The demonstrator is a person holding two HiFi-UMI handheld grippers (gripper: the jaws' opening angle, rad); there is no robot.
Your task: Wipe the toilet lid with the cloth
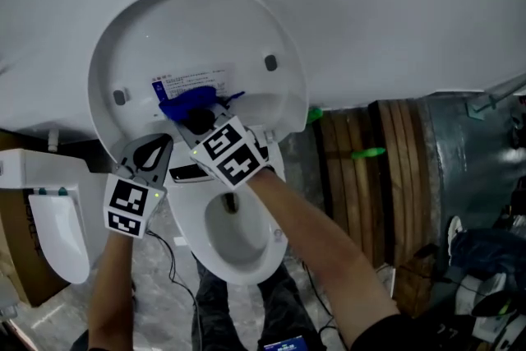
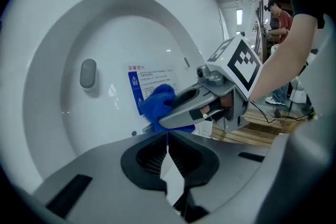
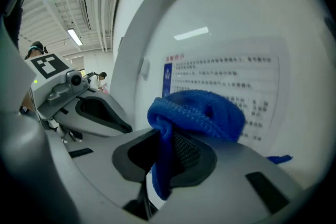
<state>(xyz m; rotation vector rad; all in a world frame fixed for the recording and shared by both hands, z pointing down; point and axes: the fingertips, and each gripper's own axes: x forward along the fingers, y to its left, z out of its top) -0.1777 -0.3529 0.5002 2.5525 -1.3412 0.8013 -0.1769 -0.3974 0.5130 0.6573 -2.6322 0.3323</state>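
The blue cloth (image 3: 202, 113) is bunched into a wad and pinched between the jaws of the right gripper (image 3: 164, 147), with one fold hanging down through the gap between the pads and the rest bulging out past the tips. Just ahead of that gripper stands the raised toilet lid (image 1: 197, 29), its white inner face turned toward the person. The wad sits against the printed label (image 3: 226, 81) low on that face. It seems to press on the label, though the wide-angle view leaves the contact itself unclear.

The left gripper (image 2: 168, 144) is just beside the right one, a little lower and further back from the lid, and is apart from the cloth. Its jaws are pressed together with nothing between them. A grey rubber bumper (image 2: 87, 73) on the lid lies ahead of it and to its left.

Below both grippers the white toilet bowl (image 1: 246, 274) stands open. Off to the right gripper's side, wooden slats (image 1: 394, 177) lean against the wall.
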